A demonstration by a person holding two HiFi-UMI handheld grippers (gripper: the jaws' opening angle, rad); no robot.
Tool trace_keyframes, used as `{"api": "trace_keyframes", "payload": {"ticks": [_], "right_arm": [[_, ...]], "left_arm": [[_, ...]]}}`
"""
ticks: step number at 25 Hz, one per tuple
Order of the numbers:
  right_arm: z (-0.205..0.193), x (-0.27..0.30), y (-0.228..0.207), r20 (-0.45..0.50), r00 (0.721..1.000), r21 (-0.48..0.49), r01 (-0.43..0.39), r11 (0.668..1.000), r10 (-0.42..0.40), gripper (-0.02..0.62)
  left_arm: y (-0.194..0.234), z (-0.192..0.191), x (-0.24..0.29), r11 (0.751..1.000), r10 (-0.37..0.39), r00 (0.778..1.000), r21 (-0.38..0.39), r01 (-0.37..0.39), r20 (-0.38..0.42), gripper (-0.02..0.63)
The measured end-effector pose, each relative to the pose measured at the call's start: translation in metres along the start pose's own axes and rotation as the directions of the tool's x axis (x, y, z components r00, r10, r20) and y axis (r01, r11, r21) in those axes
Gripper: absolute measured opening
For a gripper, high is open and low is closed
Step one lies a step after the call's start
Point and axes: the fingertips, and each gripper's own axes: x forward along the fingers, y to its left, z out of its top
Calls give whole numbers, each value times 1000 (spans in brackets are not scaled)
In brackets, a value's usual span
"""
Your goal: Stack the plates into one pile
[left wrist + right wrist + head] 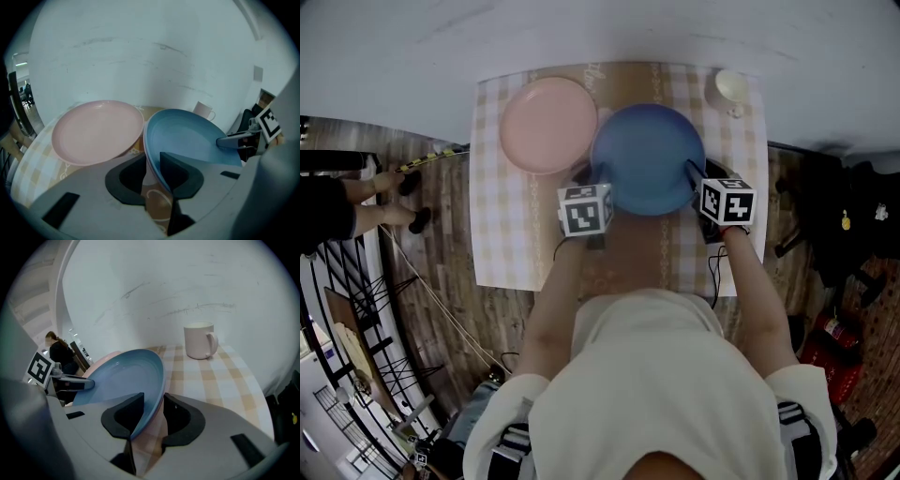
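A blue plate [647, 155] lies mid-table, its left rim just over the right edge of a pink plate [548, 125]. My left gripper [591, 180] is at the blue plate's near left rim and my right gripper [696, 178] at its near right rim. In the left gripper view the blue plate [187, 136] has its rim between the jaws of my left gripper [152, 176], against the right pad, with cloth showing beside the left pad. In the right gripper view the rim of the blue plate [126, 380] lies along the left pad of my right gripper [147, 420], a gap on the other side.
A white mug [731, 86] stands at the table's far right corner, close to the wall. The small table [506, 234] has a checked cloth. Dark gear and a chair sit on the floor at the right, and a person's legs [384, 202] at the left.
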Motion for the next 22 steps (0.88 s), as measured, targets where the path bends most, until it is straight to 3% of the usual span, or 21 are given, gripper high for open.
{"api": "trace_keyframes", "payload": {"ticks": [6, 22], "right_arm": [[16, -3, 29, 48, 999, 10, -9, 1000, 9, 107], [38, 40, 133, 48, 997, -48, -56, 997, 58, 106]], "left_arm": [[24, 11, -21, 1000, -6, 999, -23, 7, 49, 86], [129, 12, -55, 999, 32, 998, -25, -31, 50, 94]]}}
